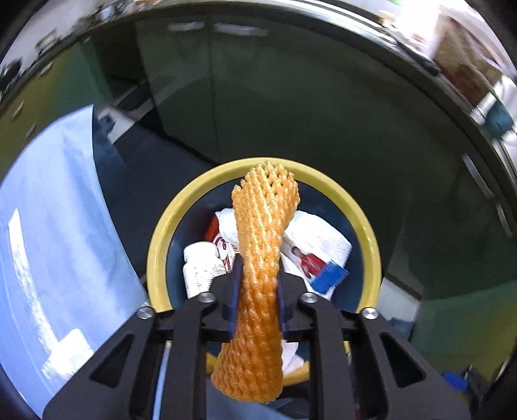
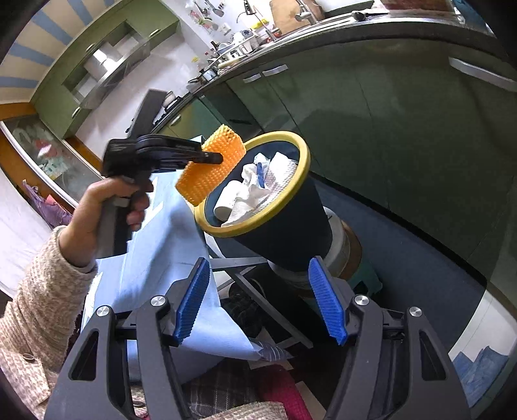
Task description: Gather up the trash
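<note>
- Left hand-held gripper: its blue pads are clamping the orange foam net sleeve across the middle, with one end projecting far beyond the fingertips and the other hanging near the camera.
- In the right wrist view, the left hand-held gripper is reaching in from the left, carried by the person's hand, and is holding the foam net sleeve over the left edge of the bin's rim; whether sleeve and rim are touching cannot be told.
- Trash bin: a dark blue bin with a yellow rim is sitting directly beyond the left fingertips; in the right wrist view the bin is appearing tilted, its opening turned toward the upper left.
- Bin contents: a white bottle is lying at the left, crumpled white paper is filling the centre and right, and a blue-edged wrapper is lying at the near right.
- Right hand-held gripper: its blue-padded fingers are standing wide apart with nothing between them, near the base of the bin.
- Light blue cloth: it is covering the surface at the left of the bin, between the two grippers.
- Green cabinets are running behind the bin, beneath a cluttered worktop at the far side.
</note>
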Demonstrator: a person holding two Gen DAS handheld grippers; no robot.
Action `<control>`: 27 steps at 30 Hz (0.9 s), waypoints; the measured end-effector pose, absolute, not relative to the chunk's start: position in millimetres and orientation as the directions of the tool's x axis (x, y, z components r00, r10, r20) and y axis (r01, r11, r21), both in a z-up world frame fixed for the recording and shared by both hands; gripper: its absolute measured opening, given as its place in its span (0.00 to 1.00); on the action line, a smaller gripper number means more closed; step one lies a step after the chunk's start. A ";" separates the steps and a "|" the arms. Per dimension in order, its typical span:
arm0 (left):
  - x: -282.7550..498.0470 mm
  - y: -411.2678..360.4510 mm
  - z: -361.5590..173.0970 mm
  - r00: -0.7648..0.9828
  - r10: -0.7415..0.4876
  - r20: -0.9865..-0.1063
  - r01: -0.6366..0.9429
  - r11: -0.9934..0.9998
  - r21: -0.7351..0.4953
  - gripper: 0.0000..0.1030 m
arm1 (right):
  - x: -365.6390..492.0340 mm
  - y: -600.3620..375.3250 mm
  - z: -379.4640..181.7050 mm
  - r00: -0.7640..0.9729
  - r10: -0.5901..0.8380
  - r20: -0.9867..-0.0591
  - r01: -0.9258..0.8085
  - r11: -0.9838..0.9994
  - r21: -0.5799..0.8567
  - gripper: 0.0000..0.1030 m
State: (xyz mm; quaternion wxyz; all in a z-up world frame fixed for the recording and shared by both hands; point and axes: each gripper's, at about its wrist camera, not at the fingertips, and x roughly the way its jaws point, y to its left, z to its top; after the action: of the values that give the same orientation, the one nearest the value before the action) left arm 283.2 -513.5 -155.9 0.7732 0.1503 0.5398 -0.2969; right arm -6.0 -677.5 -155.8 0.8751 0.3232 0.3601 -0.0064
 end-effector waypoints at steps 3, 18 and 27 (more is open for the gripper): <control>285.3 -514.3 -166.5 0.235 -0.286 -0.929 0.595 0.798 -0.095 0.36 | -8.2 -677.7 -156.4 0.743 0.219 -0.632 0.247 0.788 0.563 0.65; 227.2 -391.8 -89.9 0.393 -0.432 -0.812 0.531 0.827 -0.183 0.88 | -8.8 -652.8 -132.9 0.754 0.181 -0.632 0.228 0.830 0.510 0.73; 138.2 -224.1 -11.8 0.781 -0.326 -0.533 0.370 0.929 -0.027 0.93 | 7.5 -605.7 -106.9 0.753 0.175 -0.635 0.140 0.900 0.414 0.81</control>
State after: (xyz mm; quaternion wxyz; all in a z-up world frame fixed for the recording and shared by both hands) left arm 138.2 -224.1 -11.8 0.9428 0.0392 0.2748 -0.1846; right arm 7.5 -605.7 -106.9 0.9090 0.2238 0.3514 0.0096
